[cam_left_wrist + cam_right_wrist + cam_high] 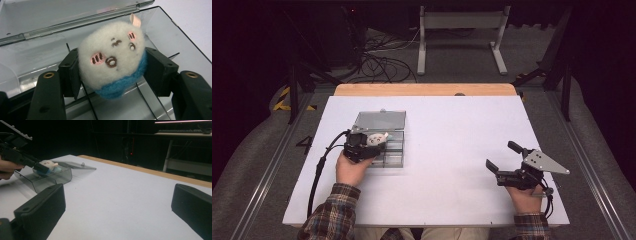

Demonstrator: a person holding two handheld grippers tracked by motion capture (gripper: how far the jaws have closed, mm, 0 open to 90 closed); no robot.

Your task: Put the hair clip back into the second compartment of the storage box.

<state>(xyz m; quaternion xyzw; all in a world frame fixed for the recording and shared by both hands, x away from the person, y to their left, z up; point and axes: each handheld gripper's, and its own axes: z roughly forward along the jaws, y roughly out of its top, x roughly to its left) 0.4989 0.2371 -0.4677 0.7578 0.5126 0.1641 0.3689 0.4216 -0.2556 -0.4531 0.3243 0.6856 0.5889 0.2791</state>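
Note:
My left gripper is shut on a small white plush toy with a blue base, pink cheeks and a stitched face. It holds the toy just above the open clear plastic box, whose lid lies folded back flat. In the high view the left gripper hangs over the box's near left part, toy between its jaws. My right gripper rests at the table's right side, jaws wide open with nothing between them. From the right gripper view the toy and box sit far left.
The white table top has a wooden strip along its far edge. Thin black dividers split the box into compartments. Beyond the table stand a metal frame and loose cables on the floor.

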